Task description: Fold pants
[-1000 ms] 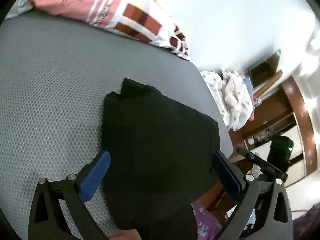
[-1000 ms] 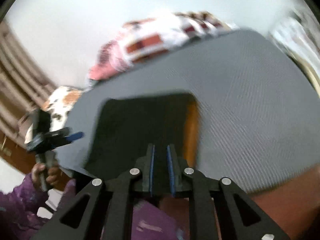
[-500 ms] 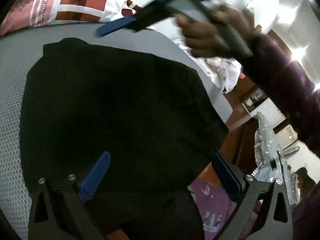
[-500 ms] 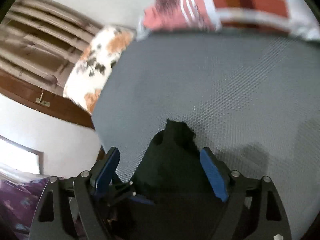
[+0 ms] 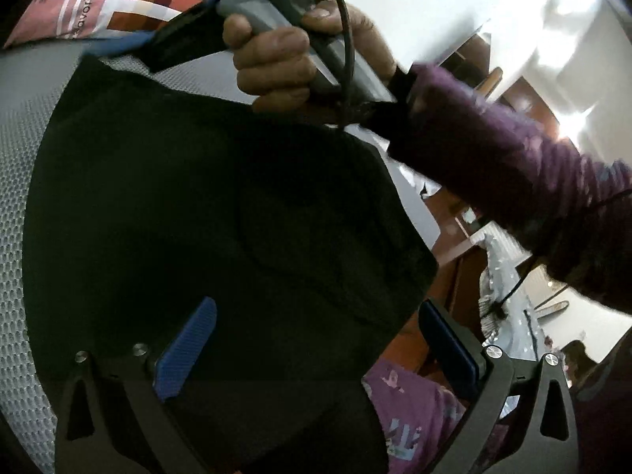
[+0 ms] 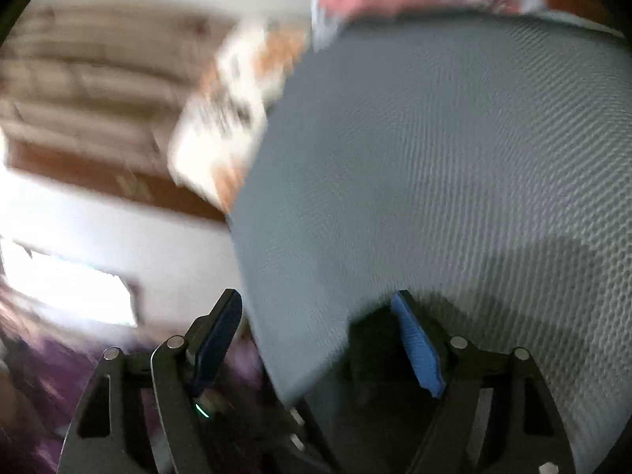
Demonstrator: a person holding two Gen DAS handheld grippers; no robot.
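One grey mesh mattress [image 6: 454,158] bears black pants [image 5: 205,217]; patterned pillow [image 5: 118,4] beyond.

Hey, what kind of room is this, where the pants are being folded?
Most likely a bedroom: the black pants lie on a grey textured mattress, a pink checked pillow sits at its far end, and wooden furniture stands alongside.

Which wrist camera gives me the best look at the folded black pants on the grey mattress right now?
The left wrist view. The folded black pants fill most of it, sharp, with their edges traceable against the grey mesh mattress. The right wrist view is motion-blurred and catches only a dark sliver of them at the bottom.
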